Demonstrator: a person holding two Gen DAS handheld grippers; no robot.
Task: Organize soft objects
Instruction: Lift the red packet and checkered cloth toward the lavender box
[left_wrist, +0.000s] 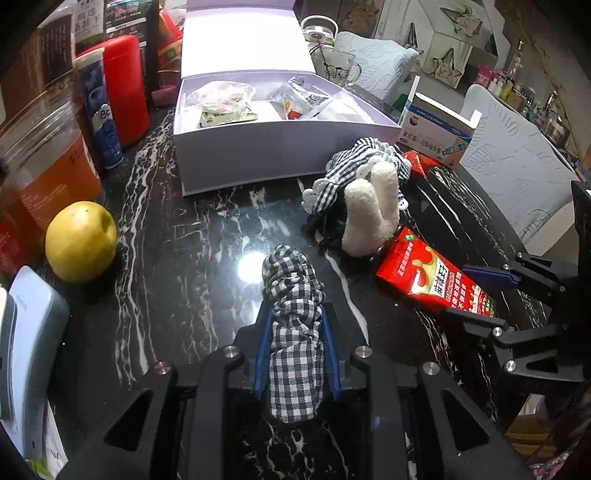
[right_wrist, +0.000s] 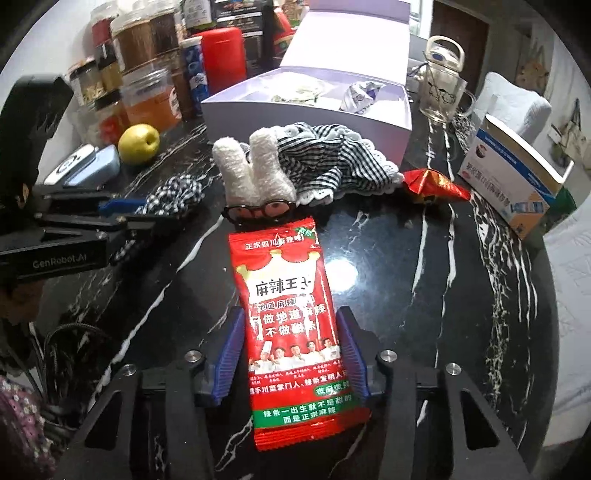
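**Both grippers on soft items before the lavender box**

The left gripper (left_wrist: 295, 332) pinches a rolled checked cloth (left_wrist: 293, 314) on the black marble table (left_wrist: 184, 277), in front of the open lavender box (left_wrist: 280, 147). The right gripper (right_wrist: 291, 354) straddles a red snack packet (right_wrist: 291, 325), pads at its edges; contact unclear. A plush toy (right_wrist: 255, 173) lies nearer the box

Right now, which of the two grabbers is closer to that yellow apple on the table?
Left. The left gripper, shut on a checkered cloth roll, sits on the yellow apple side of the table. The right gripper, around the red snack packet, is farther over, beyond the left one.
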